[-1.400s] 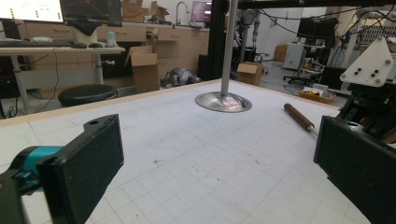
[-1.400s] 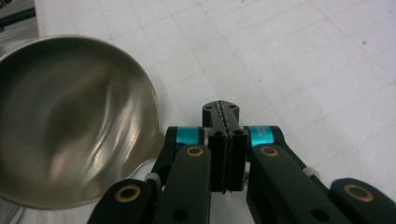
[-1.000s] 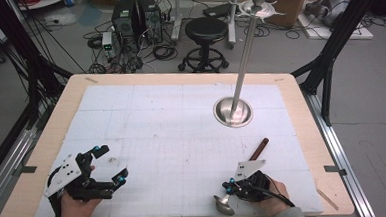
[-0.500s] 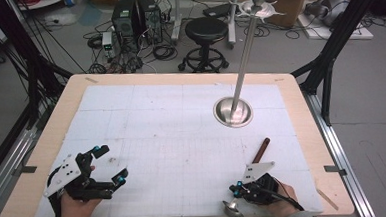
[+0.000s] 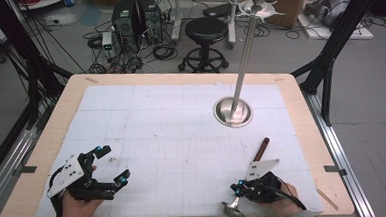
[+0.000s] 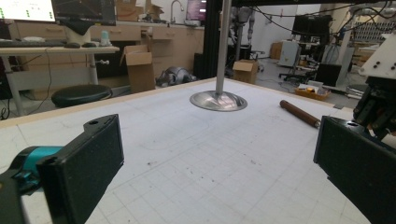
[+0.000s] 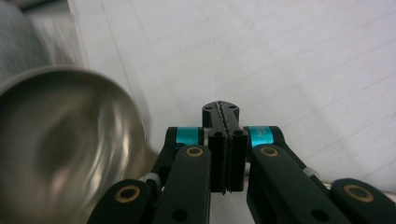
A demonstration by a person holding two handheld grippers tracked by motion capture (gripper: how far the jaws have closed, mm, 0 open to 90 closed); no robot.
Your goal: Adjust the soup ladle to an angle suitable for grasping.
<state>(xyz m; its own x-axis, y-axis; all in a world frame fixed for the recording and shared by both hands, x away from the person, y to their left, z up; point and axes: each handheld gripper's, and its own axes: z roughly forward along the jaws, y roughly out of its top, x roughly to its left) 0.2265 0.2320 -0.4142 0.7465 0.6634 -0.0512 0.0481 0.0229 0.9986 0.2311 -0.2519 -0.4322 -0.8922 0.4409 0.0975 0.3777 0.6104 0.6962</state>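
A ladle lies at the table's near right, its steel bowl (image 5: 233, 210) at the front edge and its brown handle (image 5: 262, 148) pointing away toward the stand. My right gripper (image 5: 236, 188) sits low over the ladle's middle, pointing left. In the right gripper view its jaws (image 7: 221, 110) are pressed together with nothing showing between them, and the ladle bowl (image 7: 60, 149) lies close beside the left finger. Whether the stem is pinched lower down is hidden. My left gripper (image 5: 111, 164) rests open at the near left, with bare mat between its pads (image 6: 81, 165).
A steel stand with a round base (image 5: 232, 111) and a tall pole topped by hooks (image 5: 256, 4) rises right of centre; its base (image 6: 218, 100) also shows ahead of the left gripper. A white gridded mat (image 5: 172, 139) covers the wooden table (image 5: 307, 127).
My right gripper has shifted a little toward the near edge and turned, and the ladle's bowl has slid slightly right with it. The left gripper has stayed put.
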